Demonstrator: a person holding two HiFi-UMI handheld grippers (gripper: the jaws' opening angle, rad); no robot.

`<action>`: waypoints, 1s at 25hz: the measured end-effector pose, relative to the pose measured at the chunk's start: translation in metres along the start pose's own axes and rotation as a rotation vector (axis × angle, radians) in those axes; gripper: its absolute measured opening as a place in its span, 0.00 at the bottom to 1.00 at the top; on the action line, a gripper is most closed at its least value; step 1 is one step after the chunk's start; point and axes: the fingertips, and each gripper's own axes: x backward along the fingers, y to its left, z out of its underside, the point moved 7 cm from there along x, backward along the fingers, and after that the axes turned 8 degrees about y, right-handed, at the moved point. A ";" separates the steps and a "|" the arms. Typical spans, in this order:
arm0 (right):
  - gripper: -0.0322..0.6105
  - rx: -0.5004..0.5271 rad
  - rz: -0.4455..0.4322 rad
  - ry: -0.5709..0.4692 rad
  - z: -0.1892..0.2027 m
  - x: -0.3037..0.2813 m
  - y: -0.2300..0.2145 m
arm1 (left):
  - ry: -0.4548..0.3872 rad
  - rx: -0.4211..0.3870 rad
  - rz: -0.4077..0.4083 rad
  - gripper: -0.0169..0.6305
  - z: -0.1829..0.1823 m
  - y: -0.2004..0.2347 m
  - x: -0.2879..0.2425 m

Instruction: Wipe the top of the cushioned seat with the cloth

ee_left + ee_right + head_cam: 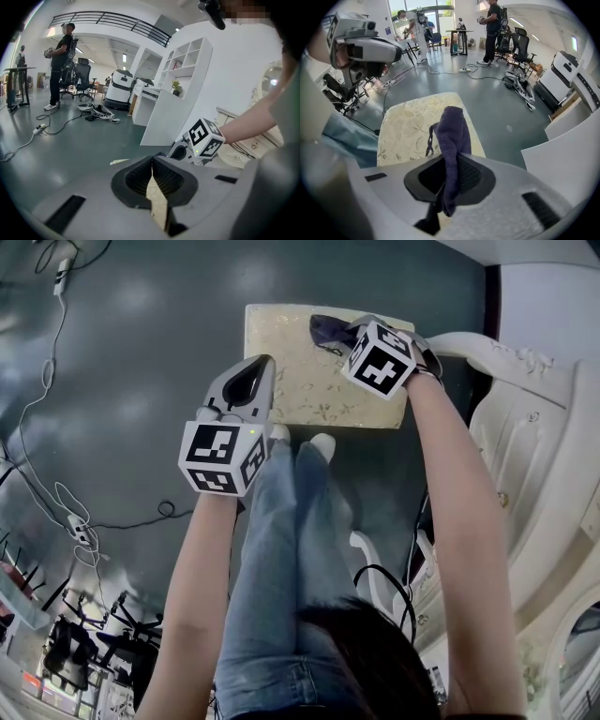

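Observation:
The cushioned seat (319, 381) is a cream pad with a faint floral print, standing on the grey floor just beyond my feet. My right gripper (349, 331) hangs over its far right part, shut on a dark purple cloth (328, 331). In the right gripper view the cloth (452, 136) stands up between the jaws of that gripper (451, 157), above the seat (408, 131). My left gripper (265, 360) sits over the seat's left edge, shut with nothing in it. In the left gripper view its tips (152, 160) meet, and a sliver of seat (158, 204) shows behind them.
White ornate furniture (525, 427) stands close at the right. Cables (56, 502) trail over the floor at the left. My jeans-clad legs (291, 549) and white shoes reach the seat's near edge. A white shelf unit (173, 89) and a standing person (58, 61) are farther off.

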 end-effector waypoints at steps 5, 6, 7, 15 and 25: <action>0.10 0.004 -0.028 -0.003 0.002 0.000 0.010 | -0.002 -0.001 0.003 0.04 0.003 -0.005 0.002; 0.10 0.007 -0.034 -0.003 0.002 -0.001 0.012 | -0.001 -0.002 0.003 0.04 0.004 -0.005 0.002; 0.10 0.010 -0.040 -0.003 0.003 -0.001 0.014 | 0.000 -0.001 0.003 0.04 0.006 -0.006 0.003; 0.10 0.009 -0.090 -0.001 0.005 0.000 0.032 | 0.004 -0.003 0.006 0.04 0.014 -0.013 0.008; 0.10 0.025 -0.148 0.003 0.010 0.001 0.060 | -0.005 -0.006 0.006 0.04 0.016 -0.019 0.013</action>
